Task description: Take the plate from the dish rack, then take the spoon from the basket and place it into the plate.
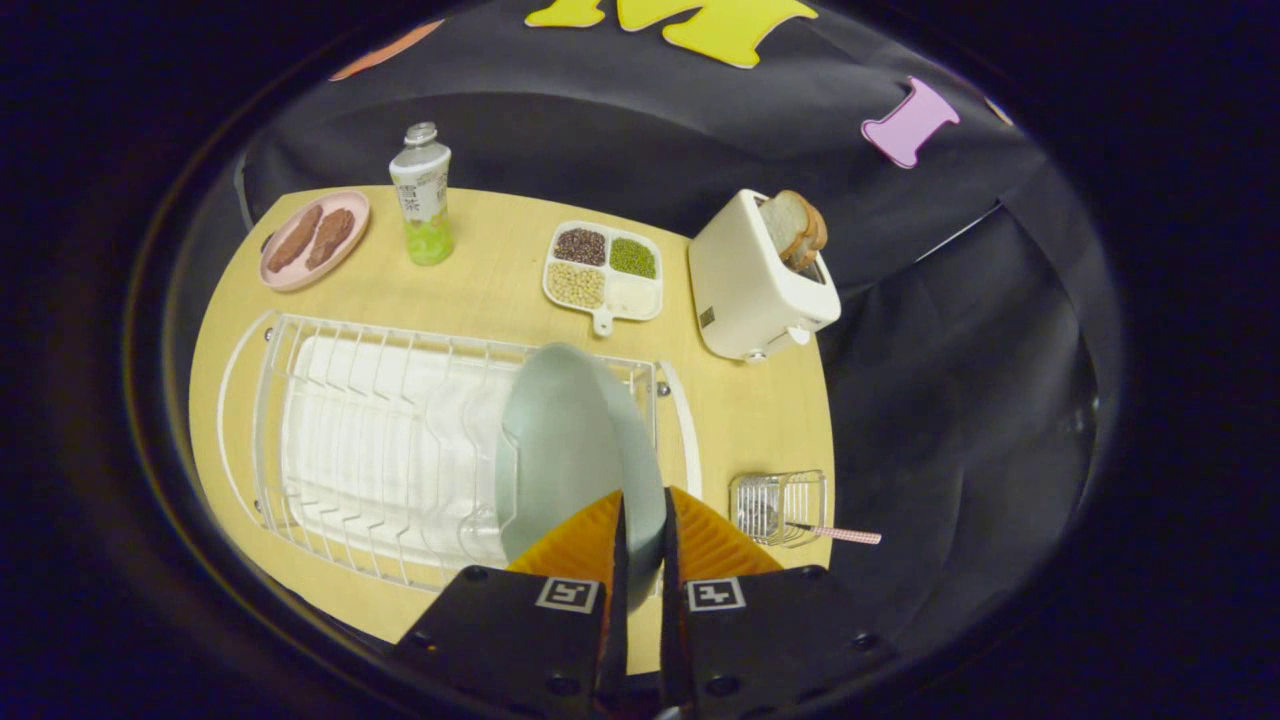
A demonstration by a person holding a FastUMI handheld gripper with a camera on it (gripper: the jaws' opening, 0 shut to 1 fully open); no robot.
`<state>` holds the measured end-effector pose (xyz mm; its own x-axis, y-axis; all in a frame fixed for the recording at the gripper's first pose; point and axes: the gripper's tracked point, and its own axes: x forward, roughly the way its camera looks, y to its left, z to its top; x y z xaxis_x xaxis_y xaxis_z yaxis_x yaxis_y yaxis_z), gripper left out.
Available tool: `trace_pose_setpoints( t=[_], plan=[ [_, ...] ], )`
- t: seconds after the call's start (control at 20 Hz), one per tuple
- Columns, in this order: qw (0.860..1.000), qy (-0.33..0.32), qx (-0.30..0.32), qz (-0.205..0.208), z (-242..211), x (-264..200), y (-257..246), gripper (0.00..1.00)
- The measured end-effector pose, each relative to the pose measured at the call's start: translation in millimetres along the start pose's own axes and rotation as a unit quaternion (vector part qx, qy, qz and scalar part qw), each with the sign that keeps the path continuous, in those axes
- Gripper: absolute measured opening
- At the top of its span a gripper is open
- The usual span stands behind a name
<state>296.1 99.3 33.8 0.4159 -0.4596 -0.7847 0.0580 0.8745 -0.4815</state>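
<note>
Wooden table (pixel 500 290) under you, your gripper (pixel 643 520) pinched tight on the pale green plate (pixel 560 450) rim, held upright over the white dish rack (pixel 380 440), spoon (pixel 835 533) sitting in the basket (pixel 780 505) beside it

Light falls from overhead onto the wooden table (pixel 500 290), which is bright and evenly lit, with only short, soft shadows hugging the bottle (pixel 422 195) and toaster (pixel 755 280). The cloth around it is dim, darkest toward three o'clock. Fisheye bending bows the table's edges, strongest around nine o'clock. Focus is fairly sharp mid-table; the plate (pixel 570 450) pinched between the orange fingers (pixel 585 545) shows faint sheen.
</note>
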Motion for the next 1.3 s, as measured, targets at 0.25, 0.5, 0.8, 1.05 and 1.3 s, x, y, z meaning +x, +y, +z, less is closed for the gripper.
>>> trace_pose_setpoints(
  t=[0.25,0.5,0.8,1.05,1.3],
  plan=[
    [0.998,-0.029,0.010,-0.051,2,-16,7,0.18],
    [0.990,-0.076,0.072,-0.096,8,-33,-2,0.18],
    [0.990,-0.093,0.101,-0.020,-15,-54,-10,0.18],
    [0.979,-0.137,0.126,0.080,-65,-80,-32,0.18],
    [0.957,-0.178,0.141,0.179,-155,-76,-37,0.18]
  ],
)
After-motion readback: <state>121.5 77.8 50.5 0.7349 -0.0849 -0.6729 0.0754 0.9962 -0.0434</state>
